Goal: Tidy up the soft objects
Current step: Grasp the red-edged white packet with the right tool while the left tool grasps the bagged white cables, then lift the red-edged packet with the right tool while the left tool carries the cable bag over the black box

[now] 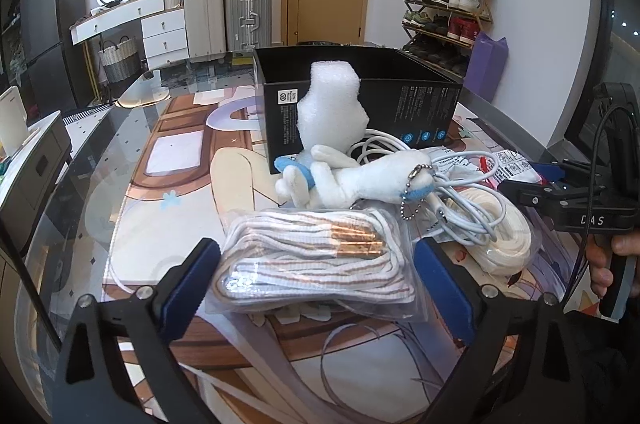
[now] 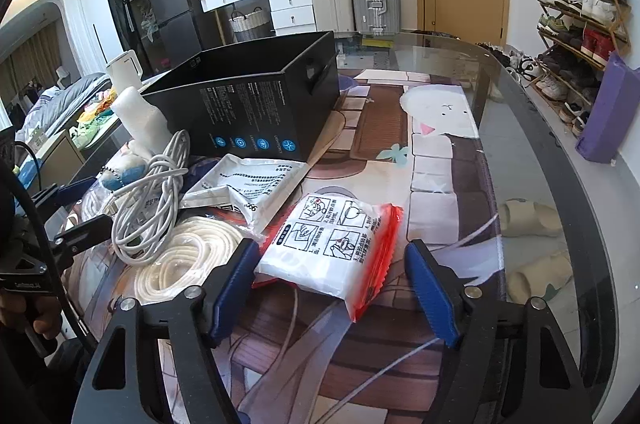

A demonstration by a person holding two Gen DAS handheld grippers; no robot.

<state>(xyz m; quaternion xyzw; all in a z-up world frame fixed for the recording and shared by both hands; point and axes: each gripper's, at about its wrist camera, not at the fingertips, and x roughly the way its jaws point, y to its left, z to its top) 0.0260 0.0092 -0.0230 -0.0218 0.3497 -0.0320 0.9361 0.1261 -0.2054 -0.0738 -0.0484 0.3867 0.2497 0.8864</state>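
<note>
In the left wrist view my left gripper is open, its blue pads on either side of a clear bag of striped laces lying on the table. Behind it lie a white plush toy, a white foam block, a white cable, a cream cord coil and an open black box. In the right wrist view my right gripper is open around a red-edged white packet. The cord coil, cable, a white pouch and the box sit to the left.
The glass table carries a printed mat; its curved edge runs along the right. The right gripper shows at the right edge of the left wrist view. Slippers lie on the floor below the glass.
</note>
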